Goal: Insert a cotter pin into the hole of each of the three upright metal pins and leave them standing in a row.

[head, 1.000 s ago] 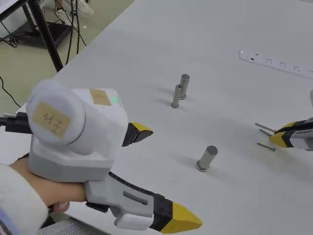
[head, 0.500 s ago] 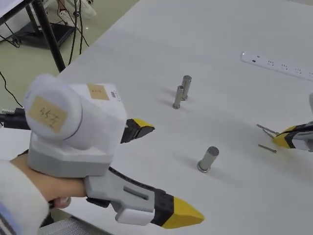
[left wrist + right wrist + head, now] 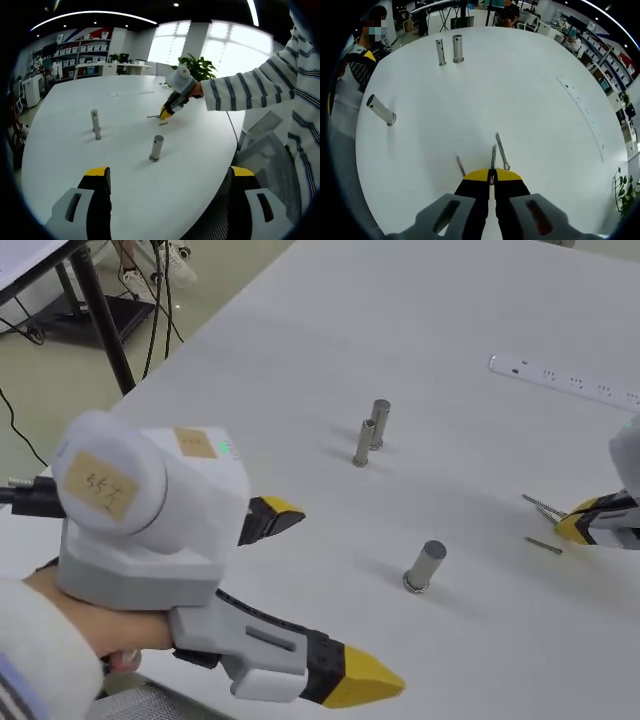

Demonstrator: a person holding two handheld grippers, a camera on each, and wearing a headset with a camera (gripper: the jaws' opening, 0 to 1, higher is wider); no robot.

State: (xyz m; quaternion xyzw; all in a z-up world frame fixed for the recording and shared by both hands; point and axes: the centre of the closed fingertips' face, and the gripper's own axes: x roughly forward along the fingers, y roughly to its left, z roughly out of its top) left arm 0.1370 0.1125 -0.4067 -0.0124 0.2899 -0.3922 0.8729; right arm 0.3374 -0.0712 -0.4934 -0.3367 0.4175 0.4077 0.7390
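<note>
White table (image 3: 450, 330): right gripper (image 3: 492, 173) closed on a cotter pin (image 3: 493, 156).
It lies along the jaws; nearest pin (image 3: 381, 110) stands well left, before the open left gripper (image 3: 170, 172).

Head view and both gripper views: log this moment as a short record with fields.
left gripper: open, jaws wide apart, holding nothing
right gripper: jaws closed on the end of the middle cotter pin
cotter pins: three, close together on the table at the right gripper's tips
metal pins: three standing; two close together, one apart; none with a cotter pin in it
also there: power strip on the table's far side
</note>
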